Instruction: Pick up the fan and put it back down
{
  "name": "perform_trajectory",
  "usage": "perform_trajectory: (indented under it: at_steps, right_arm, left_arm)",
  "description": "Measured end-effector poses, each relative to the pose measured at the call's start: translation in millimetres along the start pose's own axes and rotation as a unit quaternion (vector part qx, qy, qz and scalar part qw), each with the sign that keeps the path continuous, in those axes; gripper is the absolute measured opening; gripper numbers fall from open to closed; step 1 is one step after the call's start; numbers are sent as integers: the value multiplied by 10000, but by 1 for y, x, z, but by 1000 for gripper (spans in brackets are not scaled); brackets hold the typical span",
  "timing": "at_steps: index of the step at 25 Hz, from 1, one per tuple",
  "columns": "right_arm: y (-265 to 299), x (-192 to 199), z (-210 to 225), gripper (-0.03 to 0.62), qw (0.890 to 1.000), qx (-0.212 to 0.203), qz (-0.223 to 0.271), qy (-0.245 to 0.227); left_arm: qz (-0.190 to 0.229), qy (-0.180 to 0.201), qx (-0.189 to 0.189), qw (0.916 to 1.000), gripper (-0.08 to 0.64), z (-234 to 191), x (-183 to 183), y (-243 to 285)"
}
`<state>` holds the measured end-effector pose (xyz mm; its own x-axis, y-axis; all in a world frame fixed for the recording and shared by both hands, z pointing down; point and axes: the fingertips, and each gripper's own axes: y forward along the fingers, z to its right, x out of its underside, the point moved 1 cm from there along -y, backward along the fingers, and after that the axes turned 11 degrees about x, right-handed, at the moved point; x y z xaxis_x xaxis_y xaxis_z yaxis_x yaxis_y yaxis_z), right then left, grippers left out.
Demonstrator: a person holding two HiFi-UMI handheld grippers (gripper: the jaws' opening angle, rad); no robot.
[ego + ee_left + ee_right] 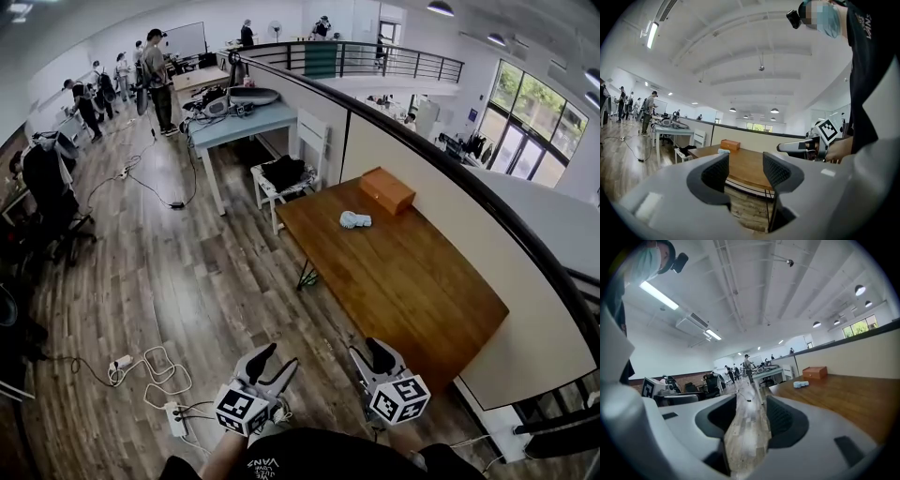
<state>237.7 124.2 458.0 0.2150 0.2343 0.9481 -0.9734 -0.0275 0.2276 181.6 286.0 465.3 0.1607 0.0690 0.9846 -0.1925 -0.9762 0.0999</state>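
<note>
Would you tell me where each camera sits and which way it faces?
Head view: person's head, steeply down at table, floor; left tool, right tool show.
Left gripper view: on left tool, level toward table; own open jaws, right tool, person's torso.
Right gripper view: on right tool, along floor beside table; own open jaws, left tool.
All three share table, box, fan.

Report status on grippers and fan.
Left gripper, right gripper open, empty, short of table. Fan lying on table near wooden box, untouched. Nothing blocks it.
</note>
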Motion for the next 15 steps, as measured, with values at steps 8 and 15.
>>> perform_trajectory:
  at_steps: [8,15]
  right_arm:
    - [65,-11,-15,202,9991,386,-138,-114]
    - [109,-28,-31,202,9985,483,-90,-239]
  left_arm:
    - [-74,111,105,9999,249,-79,-14,-16]
    - [-26,176,80,9998,249,-146,-24,-37]
